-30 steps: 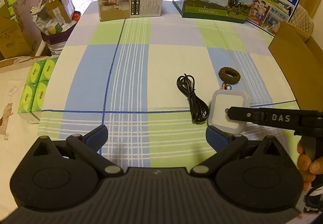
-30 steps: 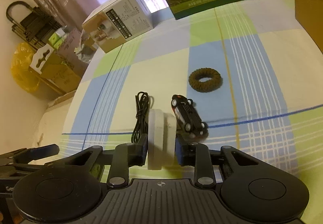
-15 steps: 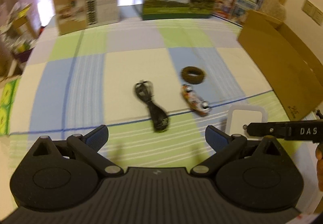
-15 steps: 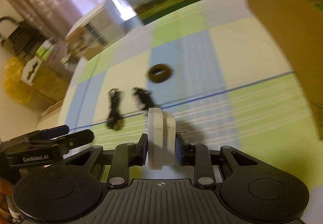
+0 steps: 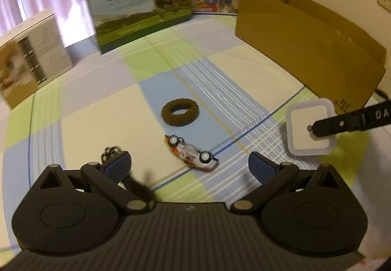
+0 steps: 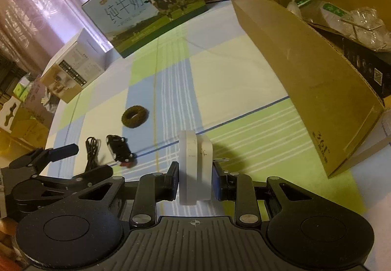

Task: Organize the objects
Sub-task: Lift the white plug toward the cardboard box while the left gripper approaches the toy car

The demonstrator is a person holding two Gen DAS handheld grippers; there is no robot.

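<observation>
While the right gripper (image 6: pixel 195 181) clamps the white plug-in light (image 6: pixel 194 168) above the tablecloth (image 6: pixel 256 129), just short of the cardboard box (image 6: pixel 305 70), it should clear the near wall before release. The left gripper (image 5: pixel 189 166) hangs open over the toy car (image 5: pixel 191 155).
</observation>
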